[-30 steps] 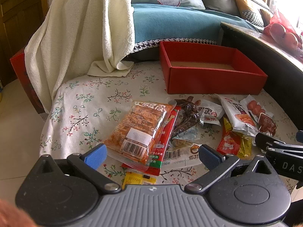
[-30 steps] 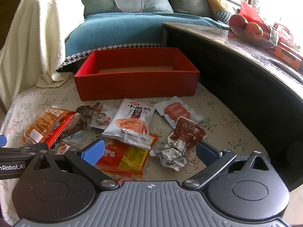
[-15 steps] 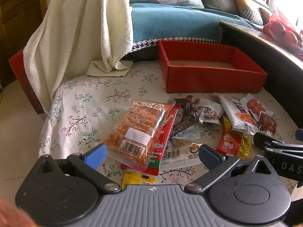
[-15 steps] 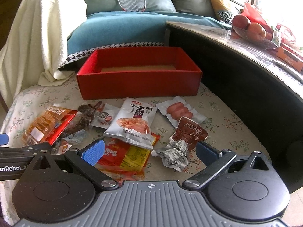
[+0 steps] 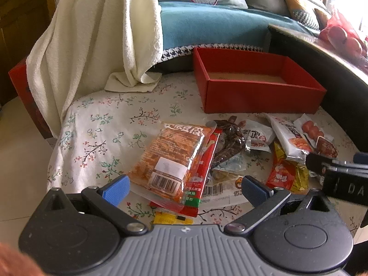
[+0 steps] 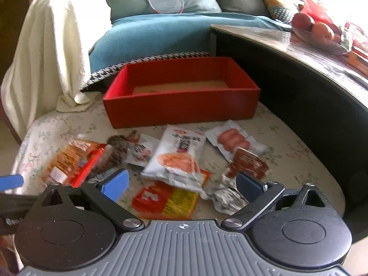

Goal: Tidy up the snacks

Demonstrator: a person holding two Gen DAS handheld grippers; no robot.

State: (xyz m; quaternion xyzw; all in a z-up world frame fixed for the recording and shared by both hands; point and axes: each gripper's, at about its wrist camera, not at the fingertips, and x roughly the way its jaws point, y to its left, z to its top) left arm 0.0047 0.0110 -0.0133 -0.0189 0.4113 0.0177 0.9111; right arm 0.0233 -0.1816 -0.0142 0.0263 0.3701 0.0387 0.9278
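Note:
An empty red box [image 5: 253, 87] [image 6: 181, 89] stands at the back of a flowered tablecloth. Several snack packets lie loose in front of it. In the left wrist view an orange packet [image 5: 172, 158] lies over a red one, just beyond my open left gripper [image 5: 184, 187]. In the right wrist view a white packet [image 6: 177, 158], a red-and-yellow packet [image 6: 165, 200], a sausage pack [image 6: 234, 140] and a dark red packet [image 6: 248, 163] lie around my right gripper [image 6: 181, 184]. Its jaws stand wide and are closing a little, with no pad touching a packet.
A cream towel [image 5: 92, 41] hangs over a chair at the left. A dark curved table [image 6: 310, 87] with fruit rises close on the right. A blue sofa with a racket [image 6: 165, 0] sits behind. Bare tablecloth [image 5: 103, 126] lies left of the packets.
The right wrist view has tilted and slid, so the box and packets sit further right and lower and look blurred. The left gripper has stayed where it was.

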